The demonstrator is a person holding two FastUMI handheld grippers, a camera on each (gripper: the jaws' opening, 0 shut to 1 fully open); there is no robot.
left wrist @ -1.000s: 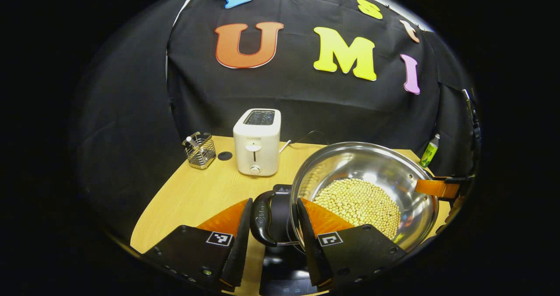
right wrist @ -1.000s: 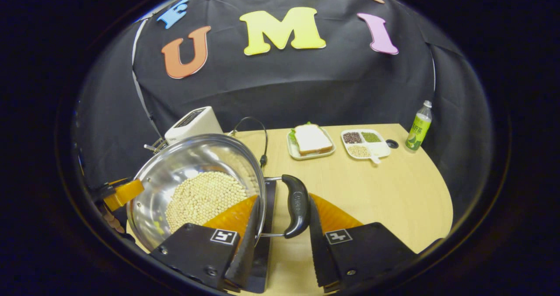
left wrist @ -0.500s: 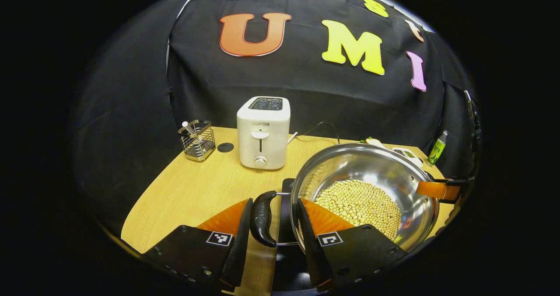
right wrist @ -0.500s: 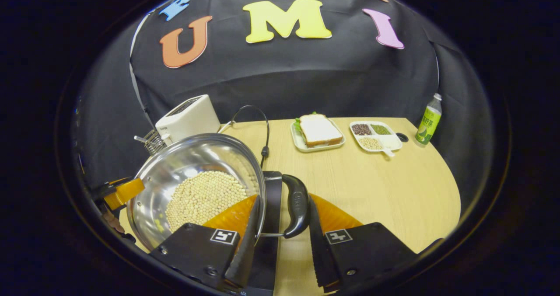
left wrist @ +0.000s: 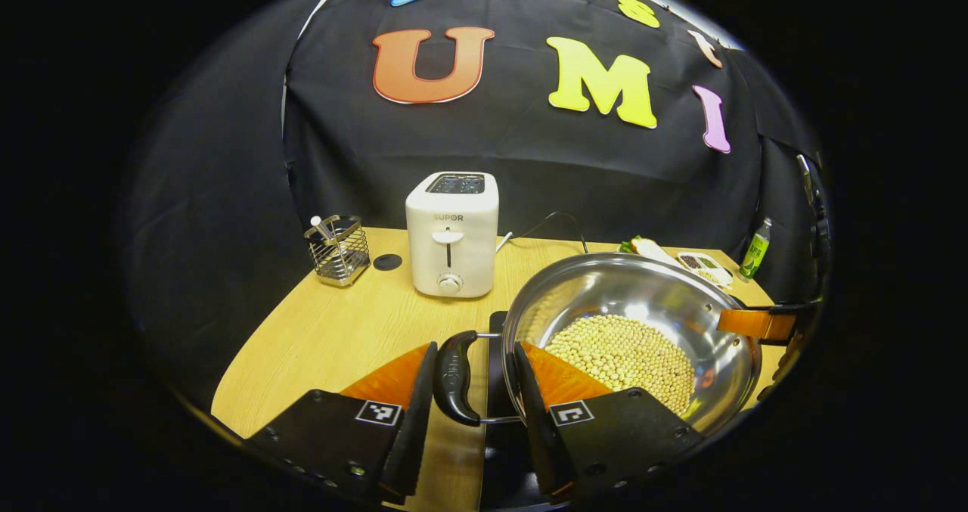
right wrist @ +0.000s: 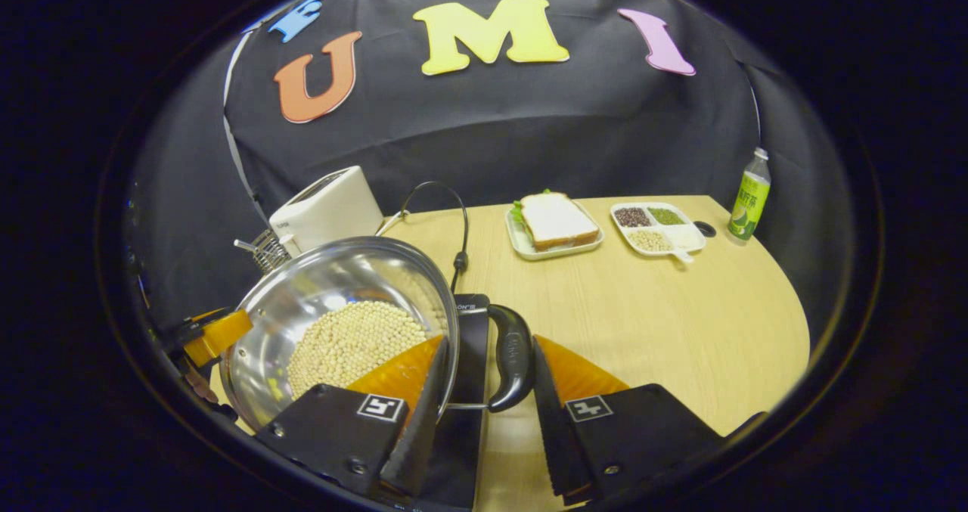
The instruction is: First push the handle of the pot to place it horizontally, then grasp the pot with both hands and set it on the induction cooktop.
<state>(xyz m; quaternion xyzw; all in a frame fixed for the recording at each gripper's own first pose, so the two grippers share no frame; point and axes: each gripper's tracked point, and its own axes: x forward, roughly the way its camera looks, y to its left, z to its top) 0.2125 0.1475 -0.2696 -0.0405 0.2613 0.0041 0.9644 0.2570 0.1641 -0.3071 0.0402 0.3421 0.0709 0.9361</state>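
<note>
- Your left gripper (left wrist: 470, 414) and right gripper (right wrist: 484, 421) each pinch a pot (left wrist: 665, 308) handle; it hangs over the cooktop (right wrist: 470, 345) by the desk's (right wrist: 643, 323) front edge.
- Tilt unevenly, and the beans (right wrist: 355, 342) spill.

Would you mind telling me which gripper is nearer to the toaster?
Left. The left gripper, on the pot's toaster-side handle, faces the toaster directly; the right gripper holds the opposite handle, with the pot between it and the toaster.
</note>
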